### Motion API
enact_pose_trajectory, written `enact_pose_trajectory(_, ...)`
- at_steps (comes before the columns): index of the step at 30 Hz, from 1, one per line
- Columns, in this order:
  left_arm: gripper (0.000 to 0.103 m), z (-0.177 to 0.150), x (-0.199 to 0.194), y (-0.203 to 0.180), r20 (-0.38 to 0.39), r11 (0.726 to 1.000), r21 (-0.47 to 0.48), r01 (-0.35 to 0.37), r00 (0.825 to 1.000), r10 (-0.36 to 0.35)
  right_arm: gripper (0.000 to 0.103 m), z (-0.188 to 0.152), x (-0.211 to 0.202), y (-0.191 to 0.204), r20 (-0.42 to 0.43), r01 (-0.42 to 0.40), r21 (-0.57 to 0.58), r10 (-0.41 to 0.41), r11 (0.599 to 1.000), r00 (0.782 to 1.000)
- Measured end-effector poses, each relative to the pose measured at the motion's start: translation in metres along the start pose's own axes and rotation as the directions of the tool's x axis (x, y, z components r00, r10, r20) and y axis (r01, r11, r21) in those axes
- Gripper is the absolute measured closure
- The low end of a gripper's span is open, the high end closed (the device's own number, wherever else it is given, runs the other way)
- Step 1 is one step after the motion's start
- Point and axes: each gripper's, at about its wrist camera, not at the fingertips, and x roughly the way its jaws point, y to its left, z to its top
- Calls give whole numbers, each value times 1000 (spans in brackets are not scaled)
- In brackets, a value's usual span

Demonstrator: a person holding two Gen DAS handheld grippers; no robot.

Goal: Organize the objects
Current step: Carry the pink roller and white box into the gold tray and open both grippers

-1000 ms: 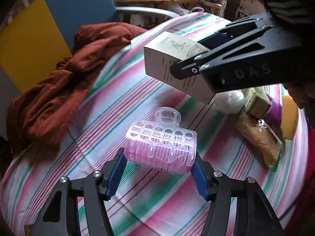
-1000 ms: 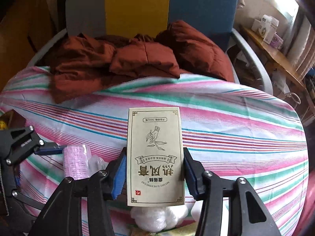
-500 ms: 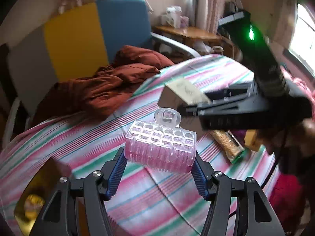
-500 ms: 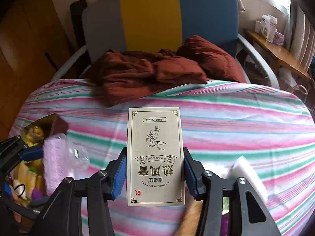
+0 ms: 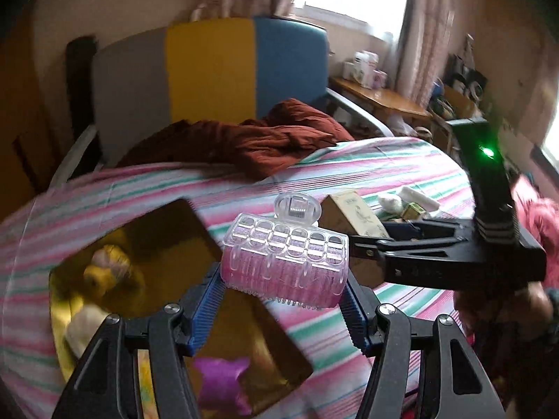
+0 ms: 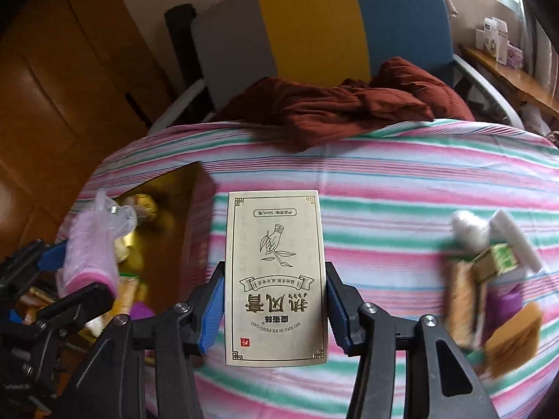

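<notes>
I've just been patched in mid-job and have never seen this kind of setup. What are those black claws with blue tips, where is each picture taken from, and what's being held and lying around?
There is no robot. A person holds a two-finger gripper in each hand, and each carries a fisheye camera that looks forward along its fingers.

The left wrist view shows the left gripper shut on a clear pink hair roller, above an open gold box that already has items in it.

The right wrist view shows the right gripper shut on a beige printed carton.

Below is a striped cloth with a small pile of items on the right side and a rust-red garment at its far edge.
</notes>
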Motion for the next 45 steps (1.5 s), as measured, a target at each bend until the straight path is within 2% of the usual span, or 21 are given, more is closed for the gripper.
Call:
enact_pose_trajectory(7, 39, -46, -33, 63, 9, 982, -166, -85, 996, 88, 51, -15, 9, 53, -15, -33, -55, 32, 998, 999)
enact_pose_trajectory(13, 39, -86, -60, 130, 12, 935, -316, -163, 984, 175, 51, -11, 19, 99, -26, -55, -132, 52, 990, 998)
enact_pose_trajectory(19, 39, -116, -71, 162, 4, 902, -389, -189, 978, 207, 51, 1, 48, 132, -63, -45, -176, 34, 983, 997)
enact_pose_trajectory(26, 39, -127, -70, 170, 3, 898, -408, -168, 983, 185, 51, 12, 78, 151, -103, -20, -179, 2, 984, 995)
enact_pose_trajectory(31, 39, -124, -66, 168, 8, 902, -402, -155, 985, 173, 51, 24, 91, 161, -106, -29, -154, 12, 988, 994)
enact_pose_trajectory(34, 39, -123, -62, 165, -3, 905, -397, -150, 987, 162, 48, 37, 96, 171, -91, -103, -135, 91, 986, 992)
enact_pose_trajectory(36, 39, -124, -59, 161, -7, 908, -392, -146, 988, 156, 37, 41, 97, 176, -75, -109, -124, 100, 986, 992)
enact_pose_trajectory(37, 39, -125, -57, 159, -9, 910, -388, -148, 988, 156, 36, 42, 95, 177, -62, -119, -120, 113, 986, 992)
enact_pose_trajectory(39, 39, -125, -54, 156, -17, 913, -380, -150, 988, 155, 36, 38, 92, 178, -62, -134, -121, 128, 983, 990)
enact_pose_trajectory(45, 39, -128, -43, 155, -44, 915, -370, -163, 986, 158, 36, 18, 89, 161, -99, -116, -95, 106, 989, 989)
